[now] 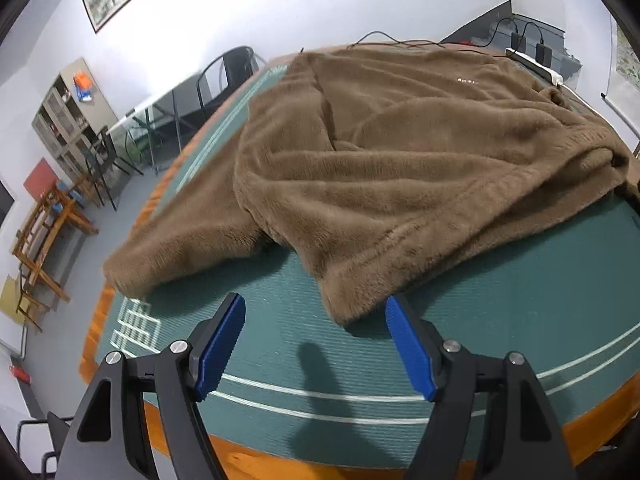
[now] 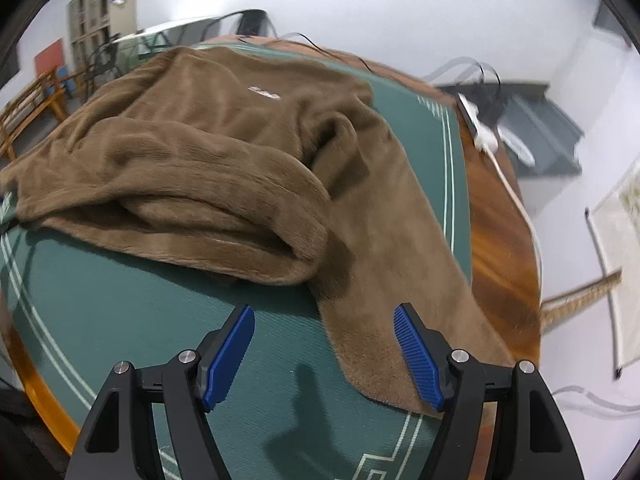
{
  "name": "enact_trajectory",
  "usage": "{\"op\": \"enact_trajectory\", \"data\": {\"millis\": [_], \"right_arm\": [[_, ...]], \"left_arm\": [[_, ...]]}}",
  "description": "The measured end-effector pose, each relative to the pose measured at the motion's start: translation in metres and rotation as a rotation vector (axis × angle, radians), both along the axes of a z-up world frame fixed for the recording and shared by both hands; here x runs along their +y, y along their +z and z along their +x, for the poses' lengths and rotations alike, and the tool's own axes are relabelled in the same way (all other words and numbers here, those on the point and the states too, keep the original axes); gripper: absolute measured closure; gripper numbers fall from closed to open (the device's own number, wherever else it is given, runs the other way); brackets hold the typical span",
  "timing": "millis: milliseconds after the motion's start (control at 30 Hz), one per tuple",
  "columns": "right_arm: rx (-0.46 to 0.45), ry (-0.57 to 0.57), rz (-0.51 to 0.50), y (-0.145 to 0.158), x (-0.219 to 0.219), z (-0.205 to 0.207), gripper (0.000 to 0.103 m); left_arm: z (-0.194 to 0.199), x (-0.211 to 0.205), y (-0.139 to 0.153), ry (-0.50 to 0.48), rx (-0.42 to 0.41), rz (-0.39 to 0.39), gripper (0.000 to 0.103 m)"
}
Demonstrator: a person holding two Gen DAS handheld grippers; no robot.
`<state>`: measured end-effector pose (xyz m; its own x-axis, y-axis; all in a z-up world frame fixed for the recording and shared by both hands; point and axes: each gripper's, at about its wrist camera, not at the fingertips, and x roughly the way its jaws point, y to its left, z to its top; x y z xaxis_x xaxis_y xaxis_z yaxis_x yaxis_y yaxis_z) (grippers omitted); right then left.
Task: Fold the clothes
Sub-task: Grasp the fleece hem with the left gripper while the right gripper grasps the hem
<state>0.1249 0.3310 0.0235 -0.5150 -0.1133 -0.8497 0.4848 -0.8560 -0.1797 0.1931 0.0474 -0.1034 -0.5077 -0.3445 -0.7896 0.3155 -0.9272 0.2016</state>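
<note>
Both claws stand wide and hold nothing. The left gripper point(image 1: 316, 314) hovers just before the near hem of the brown fleece sweater point(image 1: 400, 160), which lies heaped on the green mat point(image 1: 520, 300). The right gripper point(image 2: 324, 326) hangs over the sweater's sleeve point(image 2: 384, 320); whether its pad touches the sleeve is unclear. The chest logo point(image 2: 263, 93) is too small to read.

Brown fleece point(image 1: 400, 160) (green, white-lined mat point(image 1: 520, 300))
</note>
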Motion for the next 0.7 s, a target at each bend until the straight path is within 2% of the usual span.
{"op": "enact_trajectory", "data": {"millis": [233,300,400,567,700], "right_arm": [[-0.011,0.013,0.03,-0.019,-0.022,-0.027,0.029],[-0.012,0.008,0.053,-0.027,-0.033,-0.035,0.029],[0.017,-0.021,0.03,-0.023,-0.043,-0.041,0.033],[0.085,-0.049,-0.028,0.001,-0.046,-0.049,0.035],[0.08,-0.067,-0.044,0.005,-0.048,-0.062,0.035]], "left_arm": [[-0.023,0.01,-0.018,0.018,-0.043,0.012,0.026],[-0.028,0.004,-0.018,0.047,-0.034,0.042,0.026],[-0.035,-0.005,-0.018,0.089,-0.02,0.088,0.026],[-0.04,-0.027,-0.002,0.169,0.083,0.141,0.026],[-0.046,-0.037,0.007,0.186,0.129,0.16,0.026]]}}
